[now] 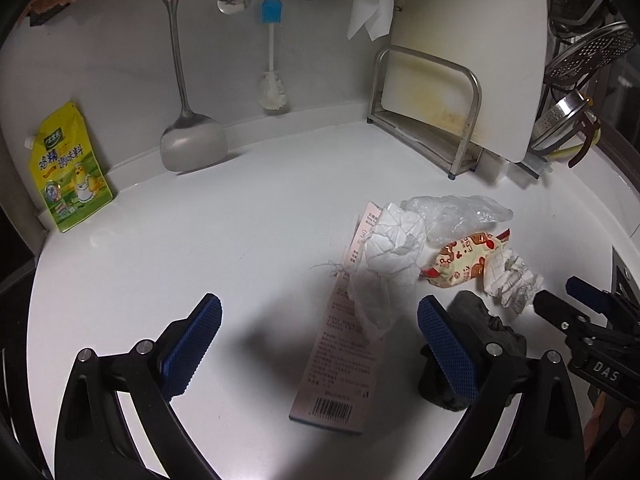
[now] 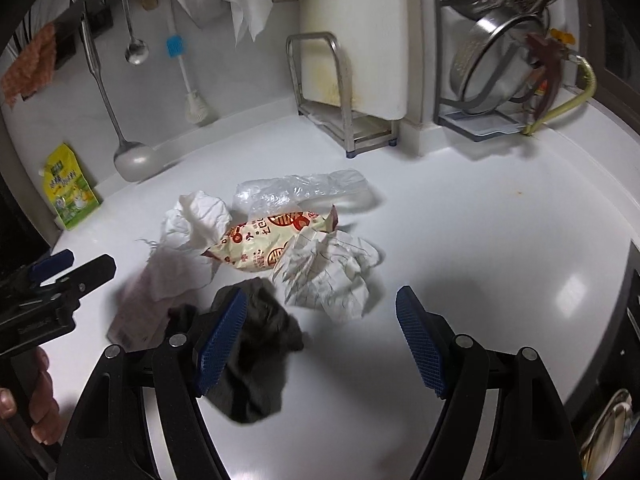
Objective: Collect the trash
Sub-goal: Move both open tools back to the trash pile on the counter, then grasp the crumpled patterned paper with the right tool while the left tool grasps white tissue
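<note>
Trash lies in a loose heap on the white surface (image 1: 200, 248), just ahead of both my tools. My left tool (image 1: 320, 350) stands spread with nothing between its blue pads (image 1: 192, 350); in the left wrist view a long pink card with a barcode (image 1: 340, 364) lies in the gap, flat on the surface, with a crumpled white tissue (image 1: 392, 256) over its upper end. Behind its right pad sits a dark grey rag (image 1: 476, 332). My right tool (image 2: 320, 344) is spread too and pinches nothing; in the right wrist view its left pad (image 2: 220, 344) stands in front of the dark grey rag (image 2: 256, 360), whether touching I cannot tell, and its right pad is over bare surface.

Further out, at the middle of the right wrist view, lies a red-and-cream snack wrapper (image 2: 264, 244), touching a crumpled sheet of lined paper (image 2: 332, 276) to its right and the white tissue (image 2: 196, 220) to its left. A clear plastic bag (image 2: 296, 192) lies just behind them.

At the left edge of that frame a yellow seasoning pouch (image 2: 70, 188) leans on the wall. A metal spatula (image 2: 132, 156), a spoon (image 2: 136, 48) and a white brush (image 2: 188, 92) hang on the wall at upper left. A cutting board (image 2: 360, 40) stands in a metal rack (image 2: 344, 112) at upper middle, and a dish rack with steel bowls (image 2: 492, 68) fills the upper right.
</note>
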`<state>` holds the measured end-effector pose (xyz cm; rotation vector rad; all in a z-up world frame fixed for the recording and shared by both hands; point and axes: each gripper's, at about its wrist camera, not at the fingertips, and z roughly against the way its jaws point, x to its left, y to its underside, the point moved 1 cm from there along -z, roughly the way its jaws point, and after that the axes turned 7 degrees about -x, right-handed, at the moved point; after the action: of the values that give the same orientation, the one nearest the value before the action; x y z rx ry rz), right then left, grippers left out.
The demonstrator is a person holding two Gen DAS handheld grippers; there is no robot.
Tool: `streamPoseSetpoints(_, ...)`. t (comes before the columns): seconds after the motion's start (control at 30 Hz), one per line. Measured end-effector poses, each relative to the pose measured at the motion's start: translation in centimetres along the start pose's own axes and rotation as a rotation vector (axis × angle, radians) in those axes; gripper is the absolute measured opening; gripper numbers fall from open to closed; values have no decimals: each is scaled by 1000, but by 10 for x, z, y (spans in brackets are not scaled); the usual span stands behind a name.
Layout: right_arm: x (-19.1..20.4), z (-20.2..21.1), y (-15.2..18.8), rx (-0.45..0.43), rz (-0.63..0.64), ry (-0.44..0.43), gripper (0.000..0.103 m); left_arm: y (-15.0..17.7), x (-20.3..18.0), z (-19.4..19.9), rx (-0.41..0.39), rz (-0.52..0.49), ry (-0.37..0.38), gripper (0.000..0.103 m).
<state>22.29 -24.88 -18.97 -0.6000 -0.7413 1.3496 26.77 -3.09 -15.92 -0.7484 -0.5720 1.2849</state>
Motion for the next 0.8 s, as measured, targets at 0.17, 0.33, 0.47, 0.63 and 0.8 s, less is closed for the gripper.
streamPoseSetpoints(0.17,2,-23,-2,23,3,9,74,-2,0,-11,7,7,6,96)
streamPoseSetpoints(0.33,1,-38,-4,35,9,27,74,-3,-1,-16,11,11,13,96)
streamPoseSetpoints(0.47,2,-46,-5,43,16,26,73,-4,-5,-20,17,15,19,96)
streamPoseSetpoints(0.63,4,-52,-5,62,38,5,47,-5,-7,-22,21,19,24,96)
streamPoseSetpoints(0.8,2,-45,-6,42,22,-27,36,-6,-11,-25,27,24,28,97)
